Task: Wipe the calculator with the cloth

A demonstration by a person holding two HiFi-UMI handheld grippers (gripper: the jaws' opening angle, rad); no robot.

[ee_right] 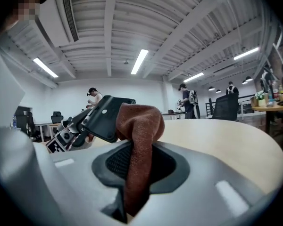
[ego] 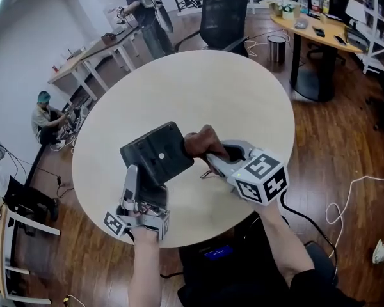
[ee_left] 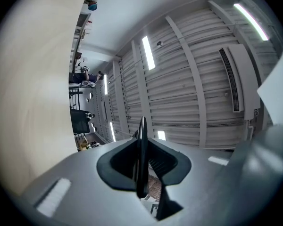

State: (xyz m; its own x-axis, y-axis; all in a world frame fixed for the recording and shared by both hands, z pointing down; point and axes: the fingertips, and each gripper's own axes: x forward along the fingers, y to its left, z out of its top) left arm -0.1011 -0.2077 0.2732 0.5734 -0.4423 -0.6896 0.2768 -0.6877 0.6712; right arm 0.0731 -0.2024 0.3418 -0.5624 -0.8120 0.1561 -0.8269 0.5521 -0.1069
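The left claw (ego: 146,187) tilts upward from the bare left forearm (ego: 144,270), its jaws clamped on the lower edge of the calculator (ego: 157,151). The right claw (ego: 212,157) points roughly level off the right forearm (ego: 280,238), its jaws pinched on the cloth (ego: 201,142), which rests against the calculator's side.

— What kind of place is this?
— An open-plan office: long desks (ego: 83,59), a black swivel chair (ego: 223,19), wood floor (ego: 333,146), loose cables (ego: 357,187), and strip lights (ee_right: 139,61) along a ribbed ceiling (ee_right: 179,27).
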